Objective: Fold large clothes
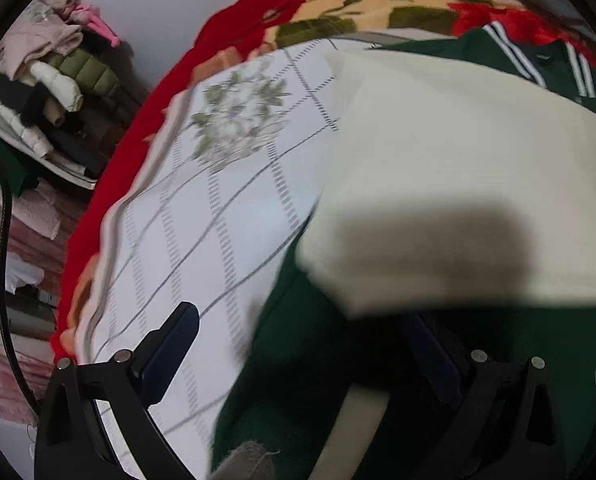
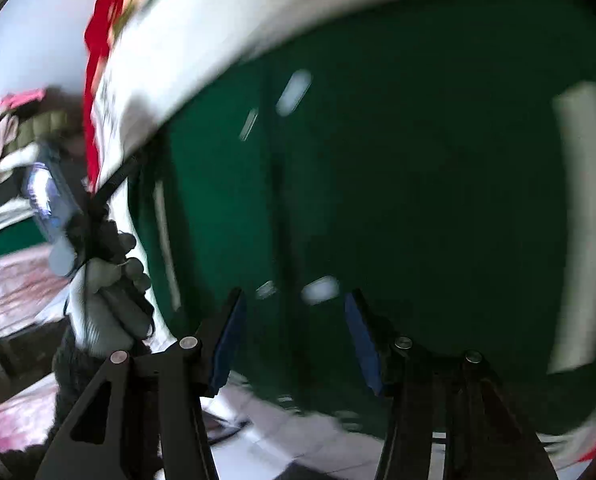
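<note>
Green jacket (image 1: 298, 360) cloth fills the space between the left gripper (image 1: 310, 352) fingers, which stand wide apart; whether they pinch it I cannot tell, since the cream sleeve (image 1: 458, 168) hides the right finger's tip. Beyond lies a white checked sheet (image 1: 226, 208) over a red floral blanket (image 1: 338, 4). From the right wrist, the right gripper (image 2: 294, 320) hangs half open above the blurred jacket (image 2: 418, 180), nothing between its blue pads (image 2: 230, 336). At left, a gloved hand (image 2: 110, 300) grips the other tool.

A jacket (image 1: 282, 360) lies on the bed sheet (image 1: 226, 208), a blanket (image 1: 378, 4) behind it, and a clothes pile (image 1: 54, 92) off to the left.
</note>
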The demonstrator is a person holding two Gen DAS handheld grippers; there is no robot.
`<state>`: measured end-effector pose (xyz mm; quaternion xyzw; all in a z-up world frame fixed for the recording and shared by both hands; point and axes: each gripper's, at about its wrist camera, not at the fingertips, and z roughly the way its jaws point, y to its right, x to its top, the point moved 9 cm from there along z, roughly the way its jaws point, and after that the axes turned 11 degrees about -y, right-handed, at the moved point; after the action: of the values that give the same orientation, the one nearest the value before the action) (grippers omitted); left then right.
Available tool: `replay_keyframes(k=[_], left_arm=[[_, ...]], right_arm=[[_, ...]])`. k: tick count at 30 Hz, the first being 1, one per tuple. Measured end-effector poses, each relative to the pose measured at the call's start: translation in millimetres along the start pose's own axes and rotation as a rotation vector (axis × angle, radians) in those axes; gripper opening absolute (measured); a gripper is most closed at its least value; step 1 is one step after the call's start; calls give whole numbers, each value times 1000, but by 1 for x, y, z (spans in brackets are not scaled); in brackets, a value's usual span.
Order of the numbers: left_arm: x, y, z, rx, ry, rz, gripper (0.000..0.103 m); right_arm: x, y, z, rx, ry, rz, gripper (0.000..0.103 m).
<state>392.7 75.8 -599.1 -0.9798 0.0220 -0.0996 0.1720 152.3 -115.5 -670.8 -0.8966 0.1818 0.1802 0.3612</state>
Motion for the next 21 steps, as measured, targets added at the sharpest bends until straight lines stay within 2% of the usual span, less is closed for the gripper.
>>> replay_keyframes(k=[2,4,5,6,9,11,12,14,16,21], left_arm=[[-25,-13,-15,12,-6,15,103],[-52,-27,-24,33,-24,21,103],[-62,-32,-26,34,-39,23,103],[-74,-37,-27,37,-59,23,103],[-109,-51,-31,25,-111,9,103],[-128,-57,-33,23,-135,-1,103],[-135,-57,-34,20,-144,-3,103],[-142,-58,-35,23,-154,-8,103],[-143,-56,-43,19,-145,-15,103],[-130,-51,-85,24,-46,-10,103]], right_arm=[[0,-4,37,-1,-60,16,53],[1,-3,69,12,-91,98,41],[0,-3,73,-4,-78,122,20],[0,-5,72,-28,-60,130,7],[-6,-16,54,-120,13,129,5],[-11,-13,43,-221,55,117,5],[-12,-10,44,-235,50,122,5],[-10,-8,51,-238,3,119,5],[-12,-19,49,-193,-15,89,5],[-37,-36,9,-139,24,-4,8]])
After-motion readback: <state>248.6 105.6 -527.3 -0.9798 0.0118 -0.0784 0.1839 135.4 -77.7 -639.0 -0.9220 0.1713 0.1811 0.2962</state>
